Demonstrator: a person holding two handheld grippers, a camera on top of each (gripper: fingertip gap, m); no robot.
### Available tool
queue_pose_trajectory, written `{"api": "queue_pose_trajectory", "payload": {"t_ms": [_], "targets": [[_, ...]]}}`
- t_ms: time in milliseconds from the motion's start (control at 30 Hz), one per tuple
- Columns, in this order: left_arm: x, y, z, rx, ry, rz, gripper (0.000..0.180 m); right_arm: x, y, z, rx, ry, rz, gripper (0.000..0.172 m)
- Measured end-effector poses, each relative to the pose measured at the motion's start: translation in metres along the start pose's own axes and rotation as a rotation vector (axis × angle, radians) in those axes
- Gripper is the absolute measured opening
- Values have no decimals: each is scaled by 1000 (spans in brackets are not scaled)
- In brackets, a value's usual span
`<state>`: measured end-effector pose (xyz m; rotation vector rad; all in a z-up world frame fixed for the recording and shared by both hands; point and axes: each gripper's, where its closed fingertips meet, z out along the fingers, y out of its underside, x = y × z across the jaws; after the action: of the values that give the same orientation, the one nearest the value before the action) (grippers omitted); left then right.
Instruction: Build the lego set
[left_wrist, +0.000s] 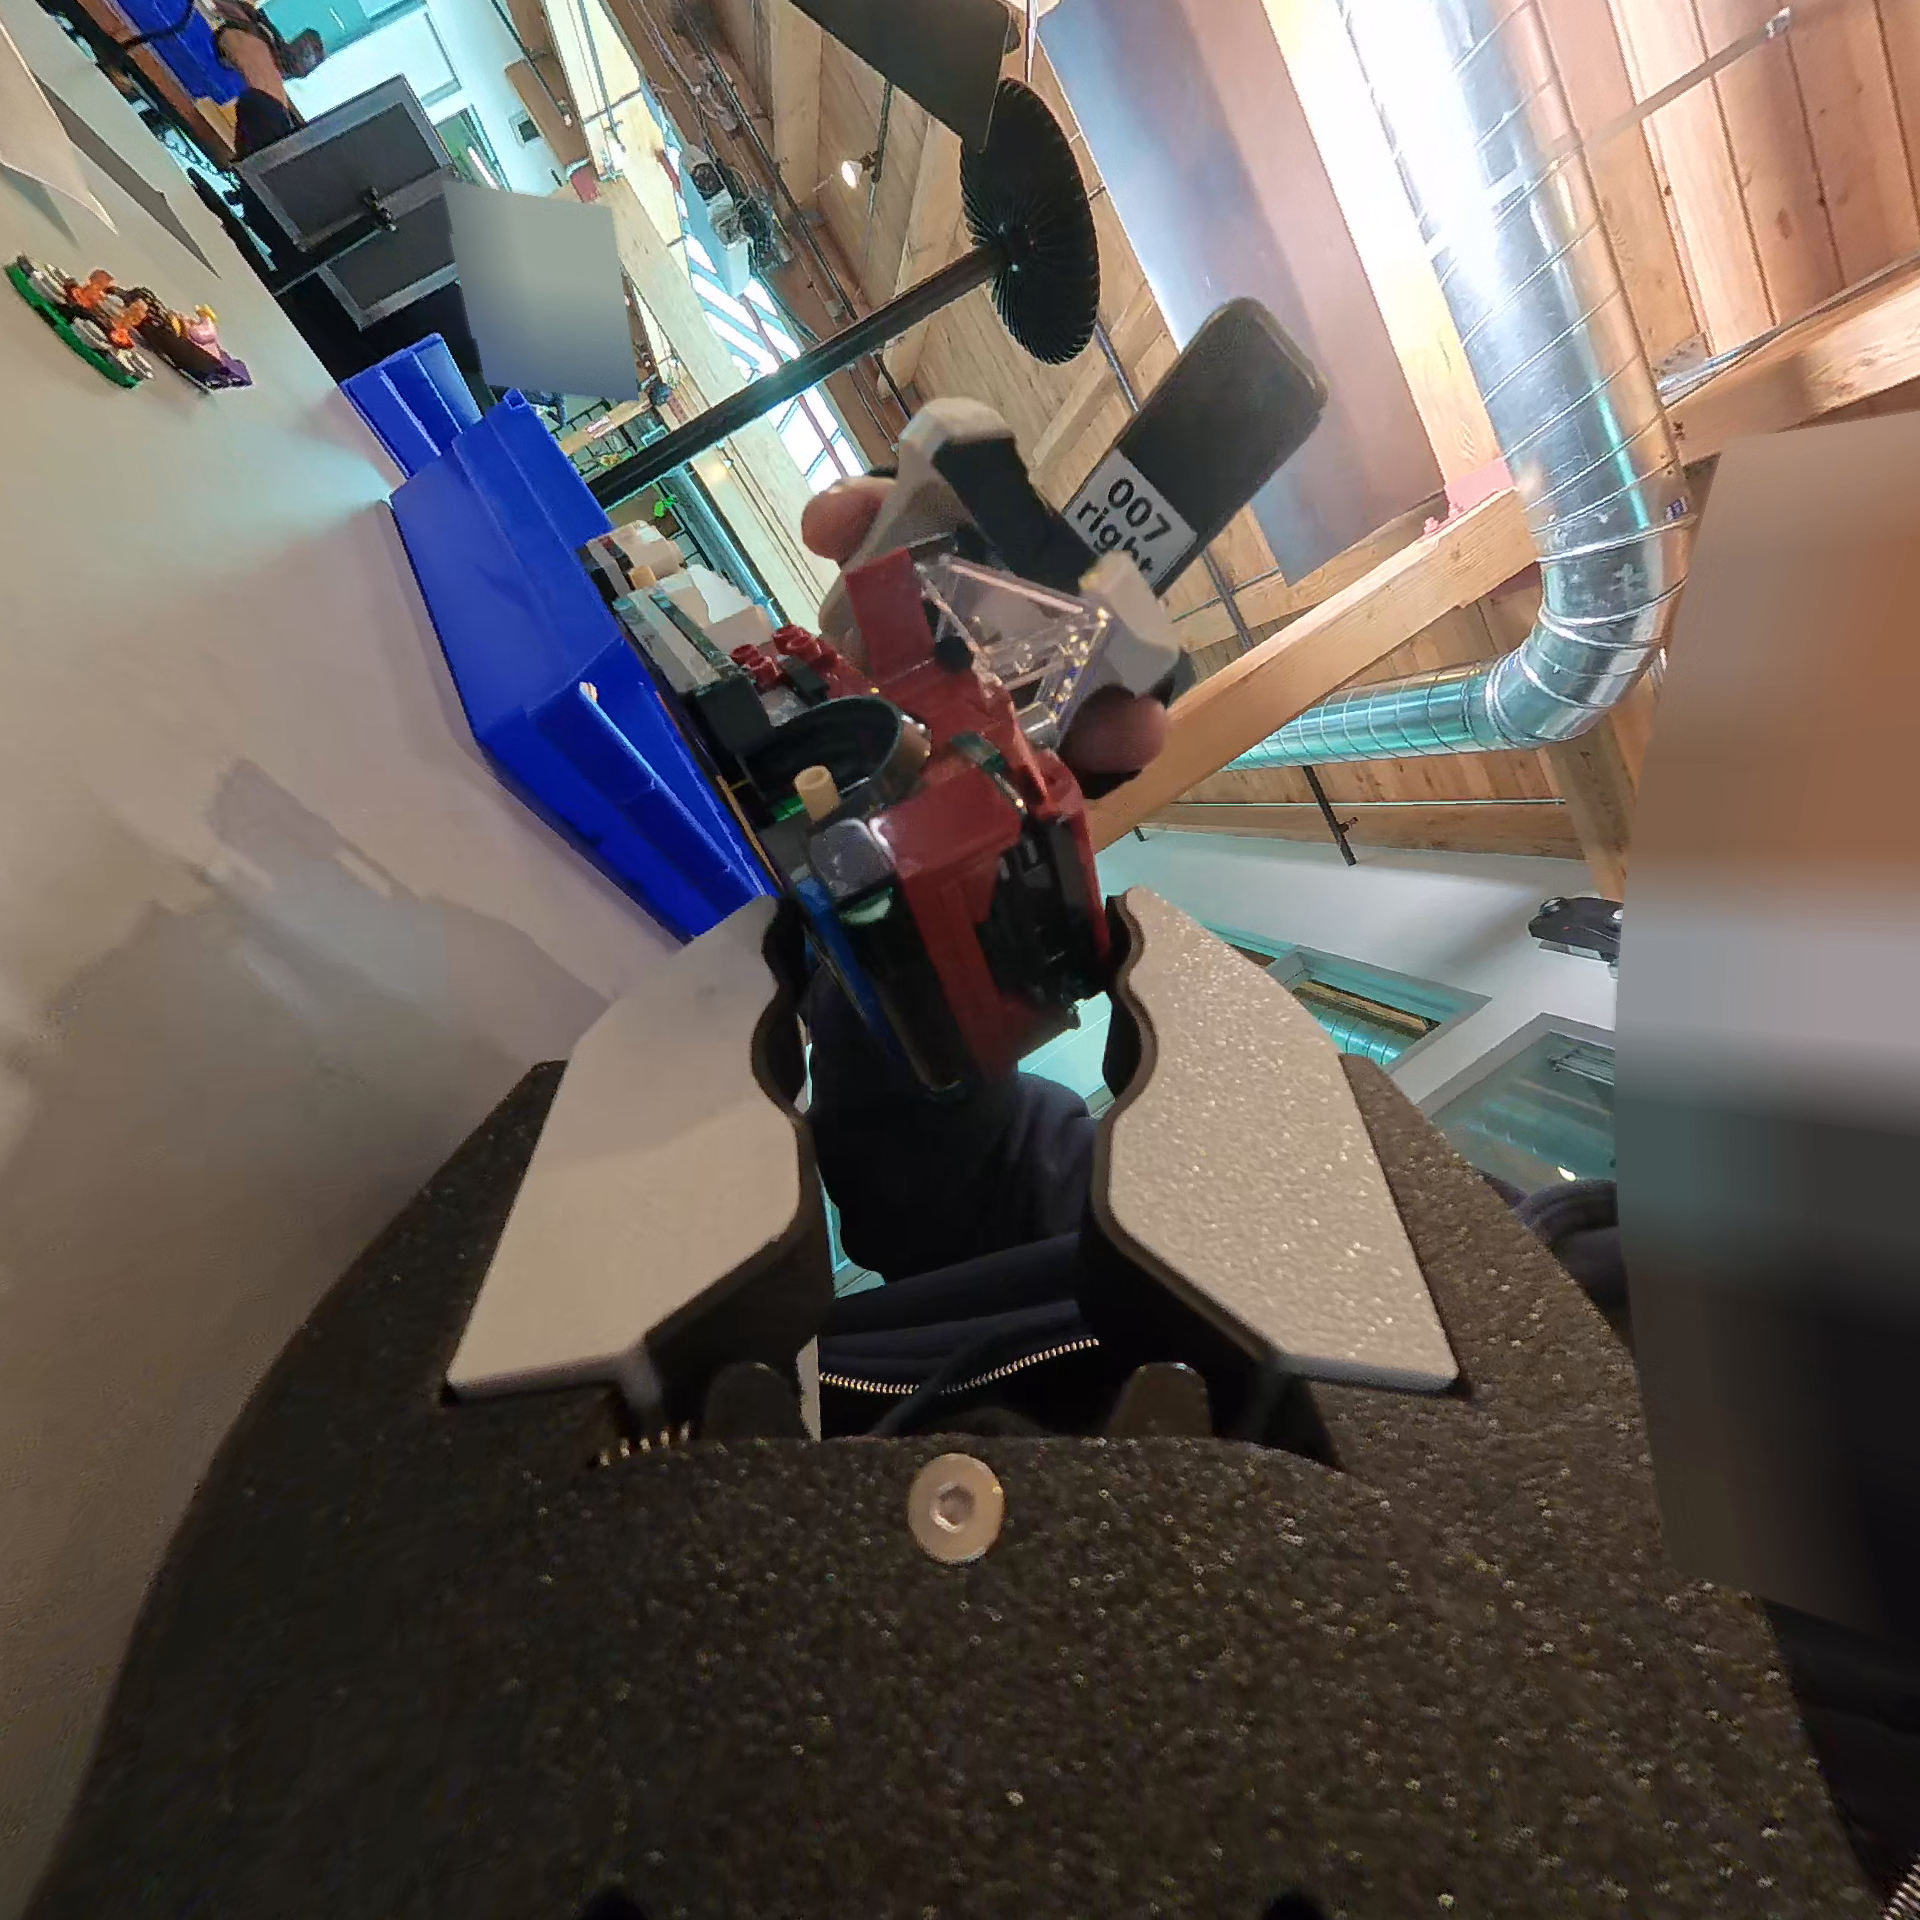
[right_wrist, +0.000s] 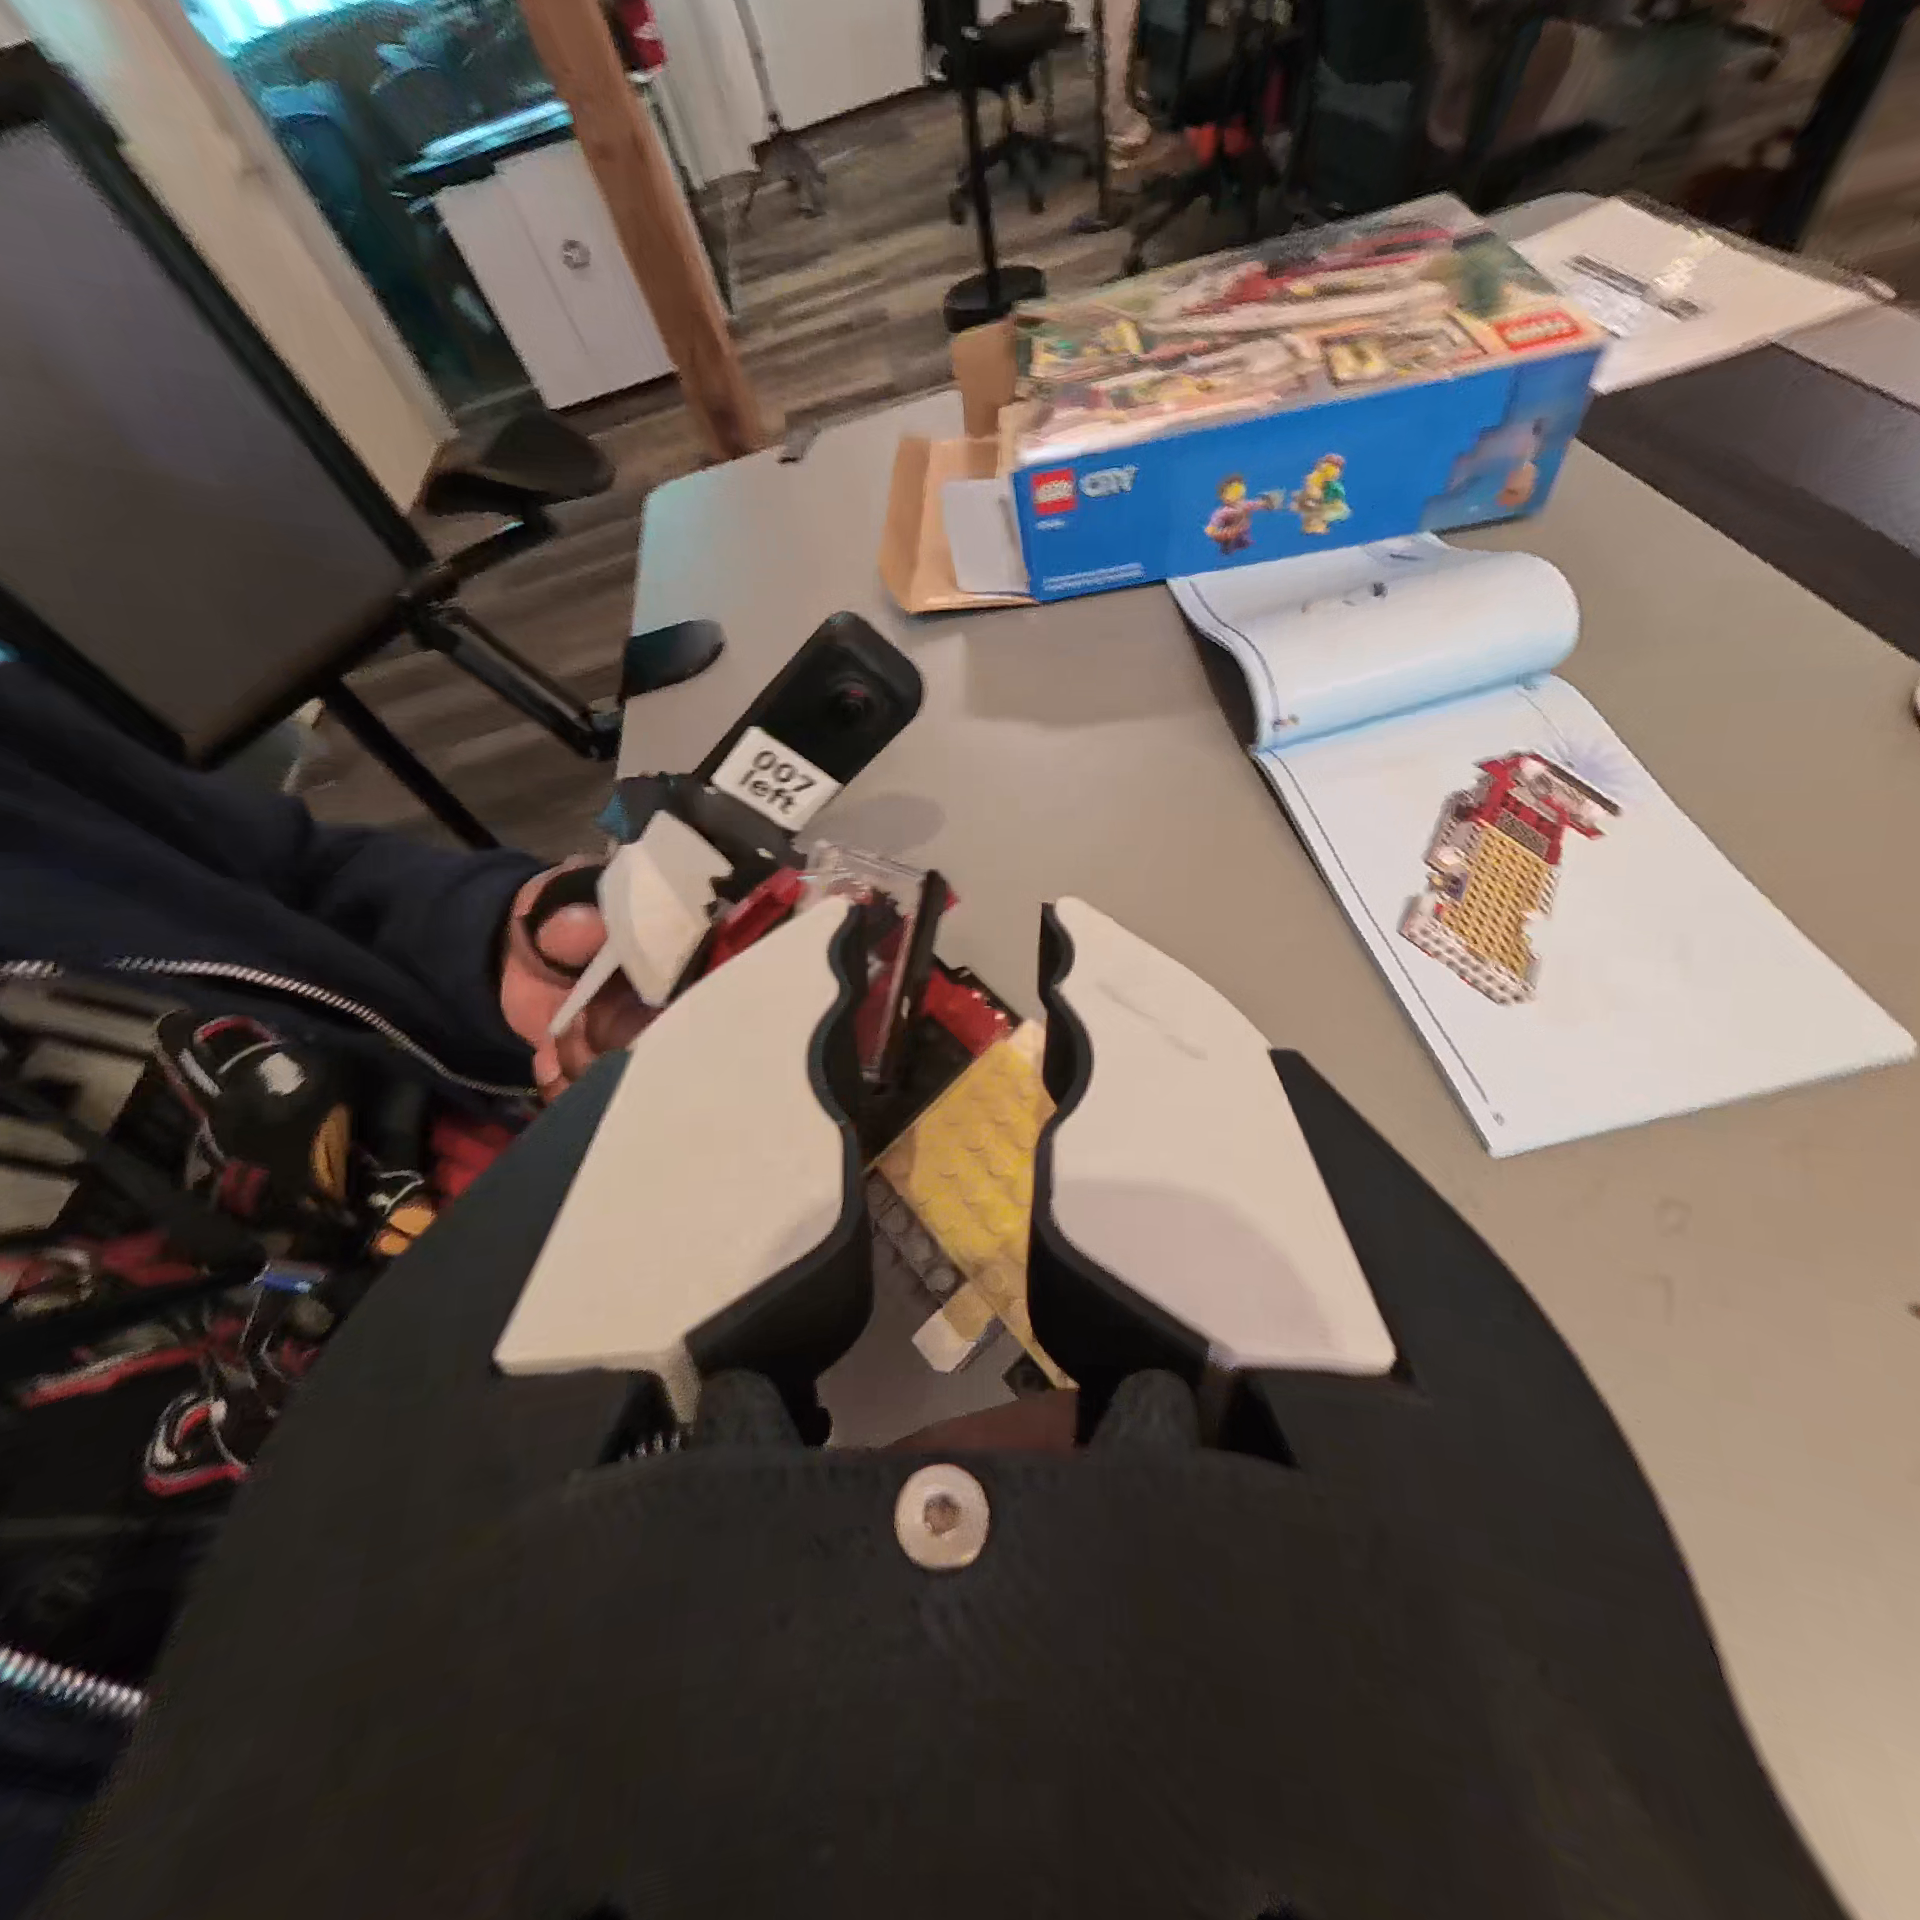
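Model (left_wrist: 940, 862) of red bricks clamped in left gripper (left_wrist: 951, 935), right gripper (right_wrist: 940, 935) astride its top

We see a plain grey surface (right_wrist: 1143, 831). On it lies a blue toy box (right_wrist: 1299, 457) on its side, with brown paper (right_wrist: 935, 540) at its open end. Just beside the box an open instruction booklet (right_wrist: 1558, 883) lies flat. Farther off lie white sheets (right_wrist: 1683, 281). In the left wrist view, a blue bin (left_wrist: 540, 665) and a small group of toy pieces (left_wrist: 125, 322) rest on it.
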<state>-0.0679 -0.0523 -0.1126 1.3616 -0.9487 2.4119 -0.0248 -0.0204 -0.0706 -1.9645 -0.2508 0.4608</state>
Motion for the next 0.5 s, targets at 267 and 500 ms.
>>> {"api": "queue_pose_trajectory", "payload": {"t_ms": [267,500], "targets": [[-2,0,0,1,-5,-8,56,-6,28,14,-195,8,-15,29],[-3,-1,0,7,-13,-14,56,-18,27,15,-223,-56,34,30]]}}
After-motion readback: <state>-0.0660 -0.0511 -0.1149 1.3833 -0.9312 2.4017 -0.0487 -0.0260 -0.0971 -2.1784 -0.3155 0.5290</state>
